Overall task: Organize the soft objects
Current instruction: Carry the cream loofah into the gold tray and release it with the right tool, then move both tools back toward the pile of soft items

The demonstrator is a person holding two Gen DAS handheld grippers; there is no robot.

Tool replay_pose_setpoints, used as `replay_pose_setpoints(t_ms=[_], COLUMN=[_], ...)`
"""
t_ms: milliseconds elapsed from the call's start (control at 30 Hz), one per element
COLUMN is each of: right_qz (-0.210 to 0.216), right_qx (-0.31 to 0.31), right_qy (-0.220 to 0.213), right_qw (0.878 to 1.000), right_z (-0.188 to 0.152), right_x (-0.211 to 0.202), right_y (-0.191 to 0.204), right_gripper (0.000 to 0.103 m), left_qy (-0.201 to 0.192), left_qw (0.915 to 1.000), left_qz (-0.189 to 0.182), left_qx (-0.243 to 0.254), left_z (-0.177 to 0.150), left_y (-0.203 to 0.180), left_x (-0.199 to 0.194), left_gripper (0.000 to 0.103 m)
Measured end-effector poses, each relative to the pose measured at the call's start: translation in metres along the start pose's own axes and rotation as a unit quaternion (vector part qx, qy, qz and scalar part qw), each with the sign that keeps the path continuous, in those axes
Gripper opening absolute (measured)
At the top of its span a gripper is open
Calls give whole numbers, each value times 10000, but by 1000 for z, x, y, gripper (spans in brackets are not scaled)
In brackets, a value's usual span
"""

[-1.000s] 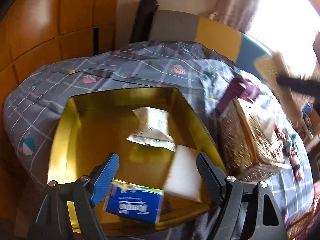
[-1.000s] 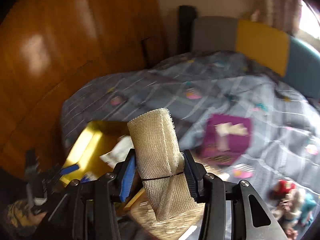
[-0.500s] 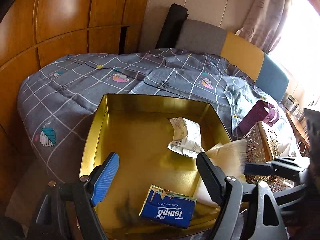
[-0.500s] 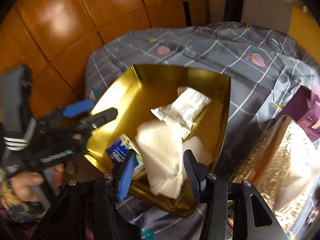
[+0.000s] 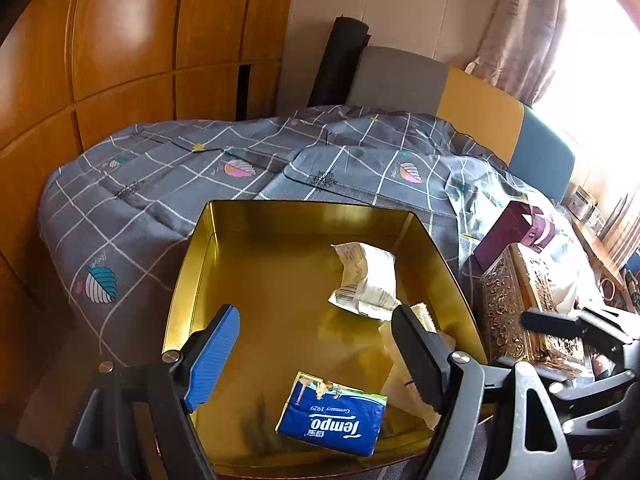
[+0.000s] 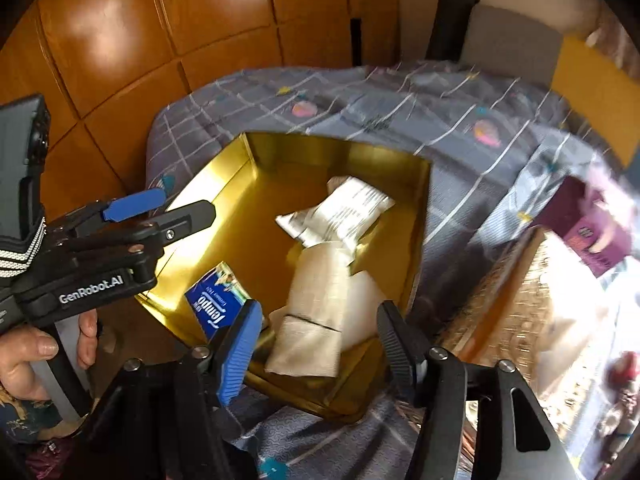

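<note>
The gauze roll (image 6: 316, 312) is out of the right gripper (image 6: 320, 340) now: half a second ago it sat between those fingers, and here the jaws stand wide apart with the roll lying loose in the gold tin (image 6: 416, 240) just beyond them. The left gripper (image 5: 316, 354) is spread open as before, holding nothing, hovering over the near edge of the tin at the bottom of its frame. In the right wrist view that left gripper comes in from the left edge, a hand (image 6: 36, 356) wrapped on its handle. The tin rests on a grey checked quilt (image 5: 160, 208) that covers a bed; orange wooden wardrobe panels (image 5: 120, 40) fill the upper left, a grey, yellow and blue headboard (image 5: 476, 108) runs across the upper right, and a curtain (image 5: 516, 28) hangs beside the glaring window at the top right. An ornate gold box (image 5: 516, 304) stands just right of the tin, a purple box (image 5: 508, 232) behind it. The roll lies on its side in the lower right part of the tin, its long axis running from the near rim up toward the far wall, its far end touching a crumpled white packet (image 6: 344, 212); a dark band crosses it near the close end. A blue tissue pack (image 6: 216, 304) lies left of it, near the front rim.
</note>
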State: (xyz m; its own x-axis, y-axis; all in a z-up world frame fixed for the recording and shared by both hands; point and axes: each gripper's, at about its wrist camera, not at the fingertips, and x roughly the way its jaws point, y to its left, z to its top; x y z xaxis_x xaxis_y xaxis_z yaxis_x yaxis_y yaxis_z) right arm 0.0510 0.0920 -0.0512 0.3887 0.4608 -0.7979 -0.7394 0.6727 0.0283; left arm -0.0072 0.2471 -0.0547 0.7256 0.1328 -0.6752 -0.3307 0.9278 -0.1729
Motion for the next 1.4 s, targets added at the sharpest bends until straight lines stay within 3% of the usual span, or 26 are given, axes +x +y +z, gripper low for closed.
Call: replay_pose_setpoints(t_ms=[433, 833, 1200, 1400], right_qz=[-759, -1376, -2212, -2699], right_qx=[373, 1225, 2178, 2947], right_qy=[-1013, -1353, -1094, -992], right_qw=[9912, 9735, 9443, 9113], right_z=[-12, -39, -95, -138], right_x=[-68, -114, -142, -160], right_y=[-28, -99, -185, -242], right_gripper=[70, 75, 76, 76], left_qy=[-99, -225, -300, -450], left_qw=[9992, 9970, 9930, 9904], left_qz=[14, 27, -191, -367], left_qx=[395, 740, 1128, 1257], left_z=[-3, -2, -1, 5], left_y=[-25, -46, -73, -89], left_x=[-13, -23, -32, -42], left_gripper=[80, 80, 80, 80])
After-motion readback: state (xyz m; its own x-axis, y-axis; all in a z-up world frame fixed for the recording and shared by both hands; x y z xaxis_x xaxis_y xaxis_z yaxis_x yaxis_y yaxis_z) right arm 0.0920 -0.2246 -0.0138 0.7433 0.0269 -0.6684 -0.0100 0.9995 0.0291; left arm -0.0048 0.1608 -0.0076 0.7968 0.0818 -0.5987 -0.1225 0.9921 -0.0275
